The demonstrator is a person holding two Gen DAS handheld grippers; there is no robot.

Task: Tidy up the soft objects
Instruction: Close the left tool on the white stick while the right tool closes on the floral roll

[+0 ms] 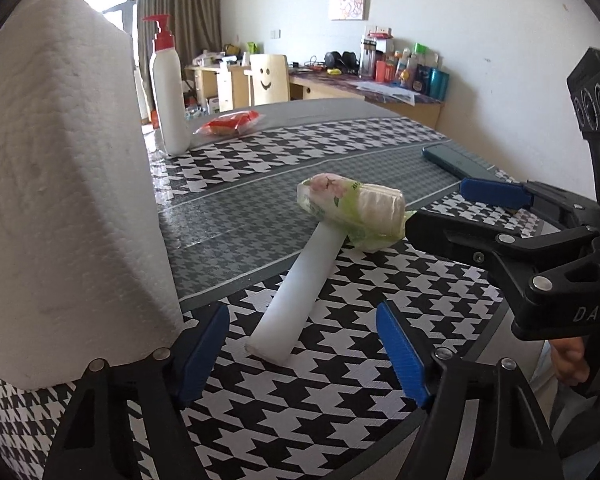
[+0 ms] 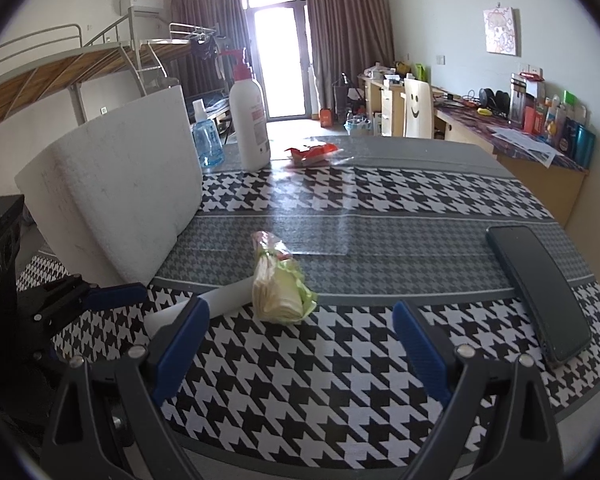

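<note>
While both claws hang spread with nothing between their pads, the step in hand looks like picking one soft thing to gather. Low in the left view the left claw (image 1: 302,354) frames the near end of the foam tube (image 1: 296,288), which lies on the table (image 1: 300,420) just ahead of the pads. Best, I judge, to ease forward and straddle the tube squarely, closing gently so the foam does not squash or roll. At mid-frame the tube's far end runs under the tissue pack (image 1: 354,210), so lifting it may tip the pack. The right claw (image 2: 300,354) sits low in its own view, the pack just beyond and left of centre. A foam block (image 1: 64,184) fills the left view's left side. Farther back stand a pump bottle (image 1: 170,92) and a red packet (image 1: 230,122), with a phone (image 2: 540,294) at the right
</note>
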